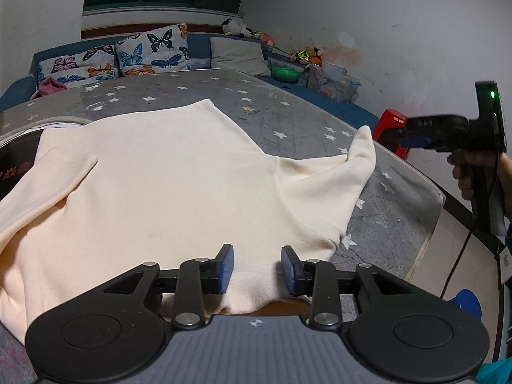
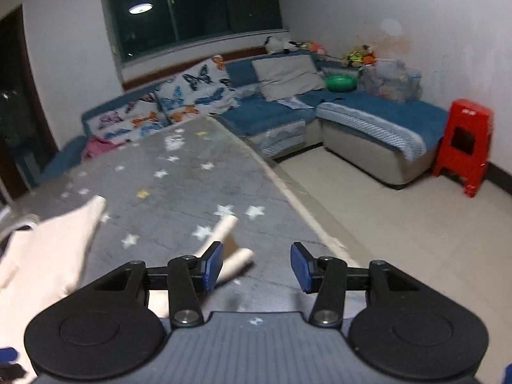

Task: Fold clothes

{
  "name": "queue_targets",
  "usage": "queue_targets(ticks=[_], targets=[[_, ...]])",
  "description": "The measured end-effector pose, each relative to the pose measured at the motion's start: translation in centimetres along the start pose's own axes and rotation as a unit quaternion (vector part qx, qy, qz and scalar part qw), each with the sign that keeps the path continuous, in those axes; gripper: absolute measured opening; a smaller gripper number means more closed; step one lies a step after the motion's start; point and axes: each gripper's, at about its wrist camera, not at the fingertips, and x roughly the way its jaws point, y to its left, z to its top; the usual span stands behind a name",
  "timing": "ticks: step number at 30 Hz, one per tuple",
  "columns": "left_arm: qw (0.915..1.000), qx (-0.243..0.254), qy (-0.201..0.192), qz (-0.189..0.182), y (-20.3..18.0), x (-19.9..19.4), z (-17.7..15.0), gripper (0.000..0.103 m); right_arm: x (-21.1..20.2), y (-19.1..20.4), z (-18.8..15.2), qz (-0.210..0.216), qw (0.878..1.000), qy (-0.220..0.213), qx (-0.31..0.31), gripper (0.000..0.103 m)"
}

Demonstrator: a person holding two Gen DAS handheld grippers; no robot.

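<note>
A cream sweatshirt [image 1: 166,179] lies spread on a grey star-patterned cover [image 1: 288,108]. My left gripper [image 1: 257,267] is open, its blue pads on either side of the garment's near edge without clamping it. The right sleeve [image 1: 358,156] stretches toward the table's right edge. My right gripper [image 2: 256,264] is open and empty above the cover; the sleeve's cuff [image 2: 230,246] lies just by its left finger. The right gripper also shows in the left wrist view [image 1: 412,134], just right of the sleeve tip. The sweatshirt body shows at the left of the right wrist view [image 2: 48,256].
A blue sofa [image 2: 368,118] with butterfly pillows [image 1: 150,51] wraps behind the table. A red plastic stool [image 2: 464,144] stands by the right wall. A green bowl [image 1: 286,73] and toys sit on the sofa. Tiled floor [image 2: 400,224] lies right of the table.
</note>
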Motion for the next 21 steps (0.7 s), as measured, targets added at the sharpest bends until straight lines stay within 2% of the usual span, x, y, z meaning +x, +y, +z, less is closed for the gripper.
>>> queue_targets(ticks=[4, 6, 8, 10, 14, 16, 18, 20, 21], targets=[[1.0000, 0.000, -0.001, 0.003, -0.2, 0.0, -0.1, 0.037, 1.7, 1.0, 0.4, 0.021, 1.000, 0.011, -0.011, 0.038], [1.0000, 0.000, -0.001, 0.004, -0.2, 0.0, -0.1, 0.037, 3.1, 1.3, 0.5, 0.021, 0.999, 0.025, -0.012, 0.027], [1.0000, 0.001, -0.002, 0.005, -0.3, 0.0, -0.1, 0.037, 3.8, 1.8, 0.3, 0.022, 0.999, 0.036, -0.013, 0.010], [1.0000, 0.003, -0.002, 0.005, -0.3, 0.0, -0.1, 0.037, 3.8, 2.3, 0.2, 0.026, 0.999, 0.035, -0.016, 0.003], [1.0000, 0.004, -0.001, 0.004, -0.2, 0.0, -0.1, 0.037, 0.5, 2.6, 0.8, 0.042, 0.999, -0.024, -0.025, 0.002], [1.0000, 0.005, -0.002, 0.003, -0.2, 0.0, -0.2, 0.038, -1.7, 1.7, 0.8, 0.037, 0.998, -0.049, -0.024, 0.002], [1.0000, 0.008, -0.003, 0.001, -0.3, 0.0, -0.3, 0.040, -2.5, 0.5, 0.3, 0.026, 0.998, -0.044, -0.022, 0.003], [0.9999, 0.013, -0.004, 0.000, -0.4, 0.1, -0.3, 0.041, -2.0, -1.5, -1.1, -0.025, 0.999, -0.016, -0.012, 0.015], [0.9999, 0.015, -0.004, 0.001, -0.4, 0.1, -0.3, 0.042, -1.6, -2.5, -1.8, -0.054, 0.998, -0.003, -0.010, 0.015]])
